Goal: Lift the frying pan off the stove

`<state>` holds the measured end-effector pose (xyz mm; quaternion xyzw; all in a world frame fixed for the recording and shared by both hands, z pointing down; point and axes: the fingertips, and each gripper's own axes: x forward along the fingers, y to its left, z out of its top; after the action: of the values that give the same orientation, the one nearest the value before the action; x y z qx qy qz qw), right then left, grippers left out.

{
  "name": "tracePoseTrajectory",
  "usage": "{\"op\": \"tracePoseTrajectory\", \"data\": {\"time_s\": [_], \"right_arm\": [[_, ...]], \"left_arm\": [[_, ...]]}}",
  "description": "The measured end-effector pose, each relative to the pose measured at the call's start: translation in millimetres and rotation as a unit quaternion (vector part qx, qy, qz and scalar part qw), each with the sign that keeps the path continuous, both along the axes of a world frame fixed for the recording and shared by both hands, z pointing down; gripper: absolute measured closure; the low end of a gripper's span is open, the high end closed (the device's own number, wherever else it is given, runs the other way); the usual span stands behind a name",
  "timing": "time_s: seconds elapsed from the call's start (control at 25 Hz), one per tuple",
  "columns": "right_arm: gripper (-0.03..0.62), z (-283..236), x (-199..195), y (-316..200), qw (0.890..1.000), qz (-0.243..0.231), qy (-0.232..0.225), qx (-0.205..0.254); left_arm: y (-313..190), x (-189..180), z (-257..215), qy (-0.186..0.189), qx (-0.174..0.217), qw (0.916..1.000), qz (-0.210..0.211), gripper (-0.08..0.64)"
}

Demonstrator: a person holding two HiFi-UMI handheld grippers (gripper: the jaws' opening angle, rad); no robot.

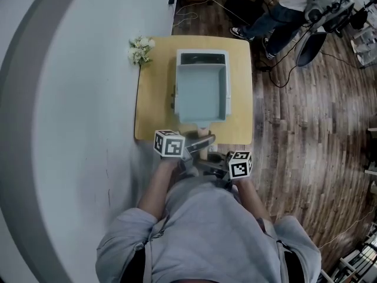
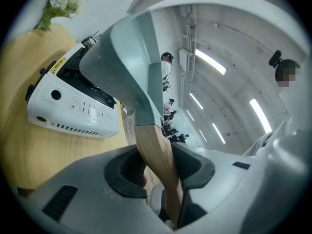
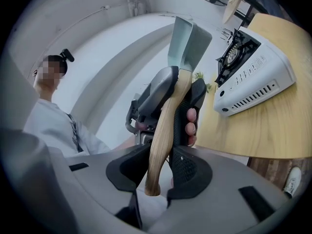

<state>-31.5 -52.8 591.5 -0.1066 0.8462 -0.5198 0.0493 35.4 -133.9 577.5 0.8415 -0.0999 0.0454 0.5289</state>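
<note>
The light blue square frying pan (image 1: 200, 93) hangs over the white portable stove (image 1: 203, 56), raised clear of its burner (image 3: 233, 52). The pan's wooden handle (image 2: 156, 155) runs back toward me. My left gripper (image 1: 200, 141) is shut on the handle close to the pan (image 2: 131, 52). The right gripper (image 1: 213, 158) sits just behind it, shut on the handle's end (image 3: 155, 179). In the right gripper view the left gripper (image 3: 183, 82) shows further up the handle, below the pan (image 3: 187, 40). The stove (image 2: 73, 101) stands on the wooden table (image 1: 153, 87).
A bunch of white flowers (image 1: 140, 49) lies at the table's far left corner by the grey wall. Beyond the table, on the wooden floor, are a seated person (image 1: 283, 10), a chair (image 1: 312, 46) and cables. The table's near edge is just ahead of my grippers.
</note>
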Motion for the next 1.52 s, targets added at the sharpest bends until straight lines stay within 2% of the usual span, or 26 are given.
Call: {"op": "tracePoseTrajectory", "data": {"time_s": [0.36, 0.76, 1.16, 1.52], "right_arm": [[0.483, -8, -21, 65, 0.999, 0.022, 0.009, 0.042], [0.483, -15, -34, 105, 0.996, 0.003, 0.010, 0.086], [0.483, -26, -15, 130, 0.995, -0.023, 0.010, 0.096], [0.485, -24, -3, 157, 0.994, -0.037, 0.011, 0.099]], "left_arm": [[69, -18, -15, 0.002, 0.033, 0.9992, 0.023, 0.413], [110, -29, -28, 0.002, 0.076, 0.9968, 0.024, 0.413], [133, -12, -42, 0.001, 0.087, 0.9962, 0.005, 0.413], [159, 0, -38, -0.014, 0.091, 0.9957, -0.002, 0.413]]}}
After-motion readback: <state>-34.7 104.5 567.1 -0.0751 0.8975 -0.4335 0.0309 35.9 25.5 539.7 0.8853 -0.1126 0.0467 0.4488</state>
